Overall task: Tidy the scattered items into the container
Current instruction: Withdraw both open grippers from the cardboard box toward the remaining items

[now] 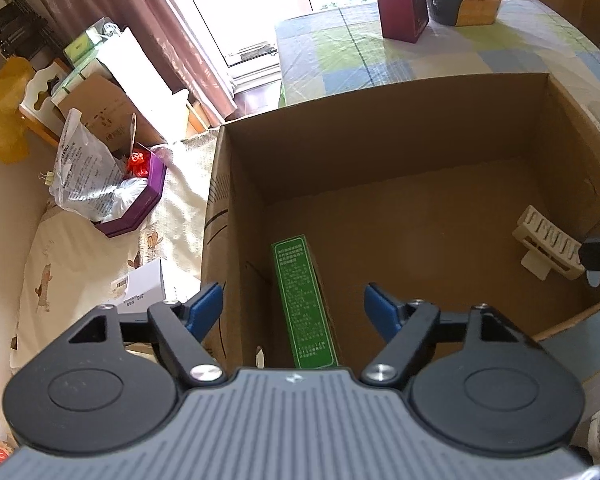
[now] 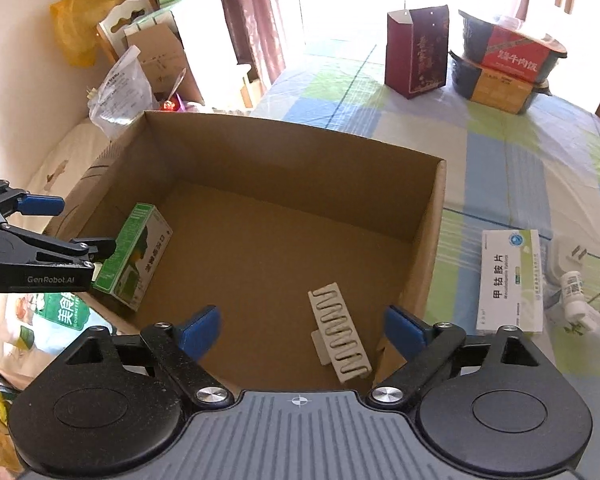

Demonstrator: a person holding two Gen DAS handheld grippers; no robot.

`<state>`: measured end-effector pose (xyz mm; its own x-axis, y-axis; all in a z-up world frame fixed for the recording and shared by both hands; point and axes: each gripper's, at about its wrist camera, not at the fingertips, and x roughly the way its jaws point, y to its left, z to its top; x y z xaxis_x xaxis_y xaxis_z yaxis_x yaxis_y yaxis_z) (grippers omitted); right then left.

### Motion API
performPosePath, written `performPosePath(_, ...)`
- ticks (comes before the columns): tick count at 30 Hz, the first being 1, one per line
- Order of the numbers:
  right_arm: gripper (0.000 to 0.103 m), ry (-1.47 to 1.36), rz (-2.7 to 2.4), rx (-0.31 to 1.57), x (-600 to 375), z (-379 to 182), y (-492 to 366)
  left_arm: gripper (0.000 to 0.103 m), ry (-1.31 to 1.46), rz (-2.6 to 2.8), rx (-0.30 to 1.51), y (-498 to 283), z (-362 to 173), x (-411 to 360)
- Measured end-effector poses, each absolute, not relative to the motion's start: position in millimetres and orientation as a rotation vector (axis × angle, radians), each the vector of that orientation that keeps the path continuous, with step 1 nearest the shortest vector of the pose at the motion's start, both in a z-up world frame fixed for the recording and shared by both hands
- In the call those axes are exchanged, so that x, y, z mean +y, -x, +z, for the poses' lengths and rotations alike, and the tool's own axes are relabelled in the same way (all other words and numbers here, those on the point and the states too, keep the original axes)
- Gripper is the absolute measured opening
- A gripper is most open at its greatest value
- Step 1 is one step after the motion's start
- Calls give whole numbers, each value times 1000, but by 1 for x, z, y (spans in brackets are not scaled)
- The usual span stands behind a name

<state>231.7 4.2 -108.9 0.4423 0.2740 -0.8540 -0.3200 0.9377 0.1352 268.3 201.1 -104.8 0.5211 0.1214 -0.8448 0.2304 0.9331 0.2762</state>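
the cardboard box stood open on the checked tablecloth, and it was the biggest thing in both views. inside it, two items already lay: a green carton leaning against the left wall, and a pale ribbed plastic piece flat on the floor near the right wall (which tool put either one there, a single moment could not tell).

outside the box, just beside its right wall, a white medicine box rested on the cloth. next to that lay a white plug adapter, then a small white bottle, smallest of the loose things. by my judgement these three were what remained to be gathered, so the tidying looked partly done, about two in and three out. the maroon carton and the stacked food tubs at the far end of the table stood upright and orderly; whether they counted as scattered items i could not tell.

the left gripper hovered over the box's left edge, above the green carton, its blue pads spread apart and holding nothing. the right gripper hung over the near right part of the box, above the ribbed piece, likewise parted and empty.
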Motion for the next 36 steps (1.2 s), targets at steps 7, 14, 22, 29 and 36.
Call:
performPosePath(7,94,56,363,1041,5,-97,-220,82,-396,-65,1007,-254,-91,193)
performPosePath(14,94,75,362,1022,2,-89,-206,83,-408,-56,992,-240,-77,188)
performPosePath(22,94,107,362,977,-4,-77,-186,87,-414,-49,961,-217,-59,181)
performPosePath(29,94,122,377,953,-11,-65,-164,89,-411,-41,945,-192,-46,175)
performPosePath(36,94,130,384,949,-23,-60,-143,92,-391,-29,946,-164,-35,167)
